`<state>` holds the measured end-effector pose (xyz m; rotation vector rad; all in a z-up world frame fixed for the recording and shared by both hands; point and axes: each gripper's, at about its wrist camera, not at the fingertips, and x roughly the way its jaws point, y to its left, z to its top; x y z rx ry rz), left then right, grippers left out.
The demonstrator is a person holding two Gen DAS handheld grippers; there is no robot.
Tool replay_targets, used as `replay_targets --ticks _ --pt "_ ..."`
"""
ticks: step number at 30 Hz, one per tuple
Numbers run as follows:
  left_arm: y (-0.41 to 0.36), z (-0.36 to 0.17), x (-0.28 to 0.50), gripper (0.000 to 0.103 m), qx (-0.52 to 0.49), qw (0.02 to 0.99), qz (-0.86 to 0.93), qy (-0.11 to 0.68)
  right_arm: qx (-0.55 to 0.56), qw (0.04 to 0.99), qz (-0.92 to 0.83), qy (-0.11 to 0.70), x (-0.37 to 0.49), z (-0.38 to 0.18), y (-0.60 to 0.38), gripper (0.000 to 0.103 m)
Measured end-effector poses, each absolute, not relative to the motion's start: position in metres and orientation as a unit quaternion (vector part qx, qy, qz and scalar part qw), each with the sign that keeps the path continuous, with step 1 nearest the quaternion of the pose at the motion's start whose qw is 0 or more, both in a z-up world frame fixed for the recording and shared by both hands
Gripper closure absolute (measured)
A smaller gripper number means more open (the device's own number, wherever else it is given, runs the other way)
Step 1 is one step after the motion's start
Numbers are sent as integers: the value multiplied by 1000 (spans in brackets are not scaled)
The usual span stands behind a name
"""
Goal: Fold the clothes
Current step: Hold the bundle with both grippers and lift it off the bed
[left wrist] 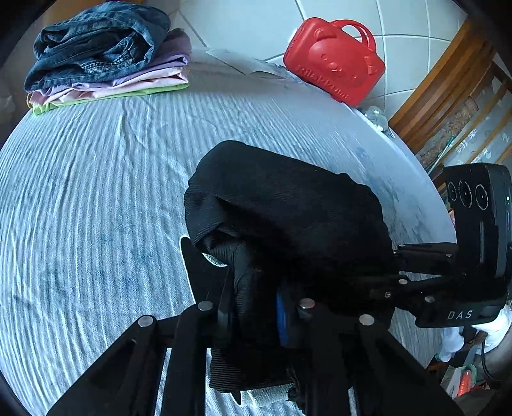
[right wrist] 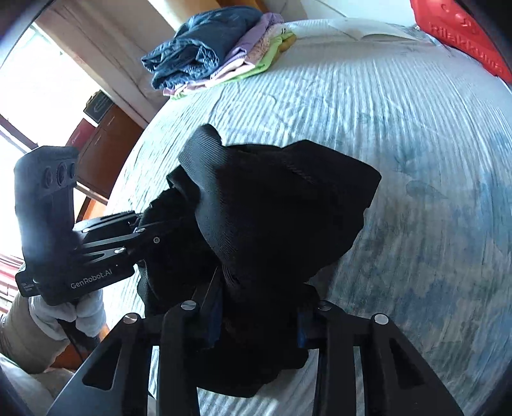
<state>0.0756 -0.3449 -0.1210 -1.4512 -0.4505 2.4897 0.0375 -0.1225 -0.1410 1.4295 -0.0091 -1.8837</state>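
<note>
One striped cloth point(left wrist: 96, 192) covers the table beside tiled floor point(left wrist: 256, 25).

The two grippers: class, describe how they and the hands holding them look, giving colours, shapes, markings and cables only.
The left gripper and the right gripper are matte black, with slotted linkage arms and round silver pivot pins. Blue padding shows at the fingers. Each body carries three round lenses. One side panel reads "DAS", the other "GenRobot.AI", in white. The hand wears a white glove, with a black cable beneath it.
</note>
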Motion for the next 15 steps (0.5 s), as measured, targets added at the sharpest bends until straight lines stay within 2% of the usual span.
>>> replay_targets --ticks 1,2,5,11,12,15 --pt "-346 -118 75 69 -497 98 849 -146 562 381 -734 -11 35 -143 -120 69" --pt "-347 -114 76 66 -495 79 856 -124 564 382 -732 -14 34 -144 -119 69" --pt "-352 -105 76 66 -485 45 869 -91 565 386 -729 -18 33 -146 -117 69" --pt "-355 -130 65 65 -502 58 853 -135 568 394 -722 -25 31 -148 -112 67" --pt "-355 -132 63 61 -499 58 853 -141 568 395 -721 -26 31 -149 -111 67" --pt "-358 -133 59 59 -487 64 859 -147 570 398 -719 -27 30 -151 -110 64"
